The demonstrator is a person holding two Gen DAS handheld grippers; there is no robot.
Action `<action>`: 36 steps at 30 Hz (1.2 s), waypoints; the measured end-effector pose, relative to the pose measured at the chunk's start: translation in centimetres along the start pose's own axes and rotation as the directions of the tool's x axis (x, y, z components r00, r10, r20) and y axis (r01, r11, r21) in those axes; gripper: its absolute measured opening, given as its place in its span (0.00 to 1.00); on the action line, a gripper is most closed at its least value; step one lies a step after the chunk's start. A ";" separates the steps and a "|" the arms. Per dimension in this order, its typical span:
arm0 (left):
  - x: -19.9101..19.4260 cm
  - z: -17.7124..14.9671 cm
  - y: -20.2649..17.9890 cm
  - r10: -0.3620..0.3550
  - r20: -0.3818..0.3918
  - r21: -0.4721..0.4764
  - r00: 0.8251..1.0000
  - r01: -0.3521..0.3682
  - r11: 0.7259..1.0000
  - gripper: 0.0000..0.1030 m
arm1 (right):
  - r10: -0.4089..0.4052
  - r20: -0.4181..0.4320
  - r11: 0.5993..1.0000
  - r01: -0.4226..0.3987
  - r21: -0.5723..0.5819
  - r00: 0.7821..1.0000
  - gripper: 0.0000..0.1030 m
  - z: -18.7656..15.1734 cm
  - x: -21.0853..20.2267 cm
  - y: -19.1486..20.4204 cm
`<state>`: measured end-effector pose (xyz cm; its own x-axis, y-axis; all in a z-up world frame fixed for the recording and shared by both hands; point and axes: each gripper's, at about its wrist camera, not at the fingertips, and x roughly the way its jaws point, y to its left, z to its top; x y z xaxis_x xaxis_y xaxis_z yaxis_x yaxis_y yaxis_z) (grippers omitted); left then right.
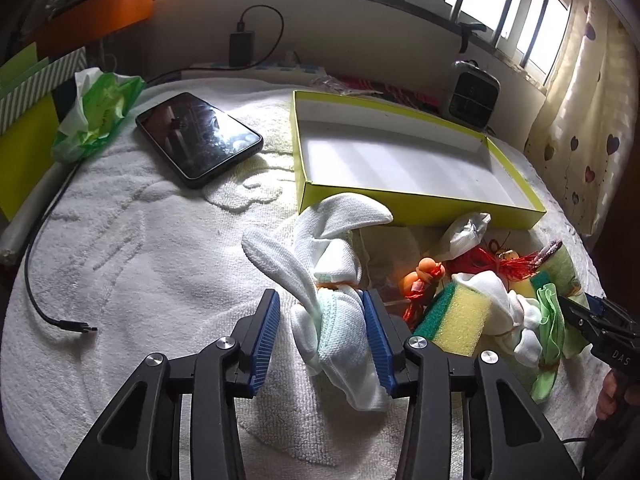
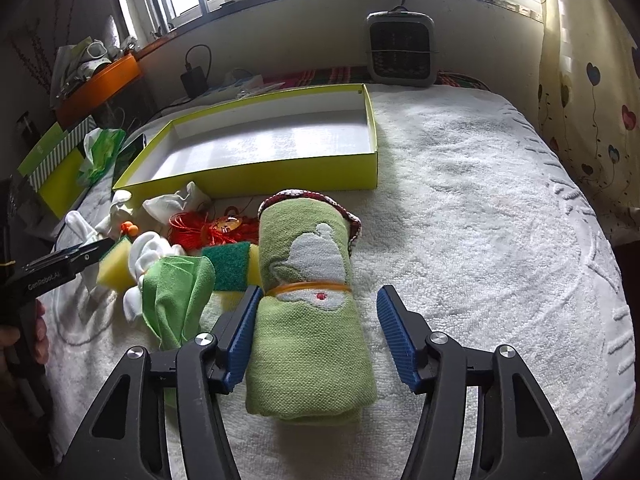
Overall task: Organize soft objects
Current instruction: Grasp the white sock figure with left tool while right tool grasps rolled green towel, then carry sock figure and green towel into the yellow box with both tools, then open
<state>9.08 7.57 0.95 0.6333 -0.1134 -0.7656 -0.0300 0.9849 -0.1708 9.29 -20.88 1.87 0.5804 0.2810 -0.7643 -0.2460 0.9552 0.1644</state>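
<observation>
A white glove bundle (image 1: 340, 332) tied with a band lies on the white towel between the jaws of my left gripper (image 1: 320, 298). The right pad (image 1: 378, 340) touches it; the left pad stands slightly off it. In the right wrist view, a rolled green towel (image 2: 308, 320) with a rubber band lies between the jaws of my right gripper (image 2: 320, 292). The left pad (image 2: 240, 336) rests against the roll and the right pad is clear of it. Behind both sits an open yellow-green box (image 1: 420, 200) with a white inside and nothing in it.
Between the grippers lie a yellow-green sponge (image 1: 460, 320), a green cloth (image 2: 176, 300), more white gloves, red cord (image 2: 192, 228) and orange beads. A phone (image 1: 196, 140), a loose cable (image 1: 72, 324) and a green bag (image 1: 96, 112) are to the left. A small fan (image 2: 400, 52) stands behind.
</observation>
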 end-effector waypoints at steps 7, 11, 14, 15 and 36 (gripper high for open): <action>-0.1 -0.1 -0.2 -0.010 0.006 0.004 1.000 0.010 1.000 0.28 | 0.024 -0.008 1.000 -0.024 -0.007 1.000 0.44 -0.1 0.1 0.2; -0.2 -0.2 -0.1 -0.010 0.008 -0.001 1.000 0.010 1.000 0.28 | 0.030 -0.006 1.000 -0.030 -0.001 1.000 0.39 -0.2 0.0 0.1; -0.3 -0.2 0.0 -0.008 0.011 -0.003 1.000 0.008 1.000 0.28 | 0.030 -0.003 1.000 -0.030 -0.001 1.000 0.38 -0.2 -0.1 0.1; -0.4 -0.2 0.0 -0.007 0.011 -0.004 1.000 0.007 1.000 0.28 | 0.030 -0.003 1.000 -0.030 -0.001 1.000 0.37 -0.2 -0.1 0.1; -3.9 2.7 -0.5 -0.019 0.082 0.011 0.996 0.018 1.000 0.28 | 0.010 0.079 1.000 -0.011 0.007 0.997 0.35 1.9 -3.3 0.0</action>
<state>8.74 7.92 5.70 0.6950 -0.1213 -0.7087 -0.0096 0.9840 -0.1779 8.84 -21.68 5.58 0.6375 0.2970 -0.7109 -0.2467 0.9528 0.1768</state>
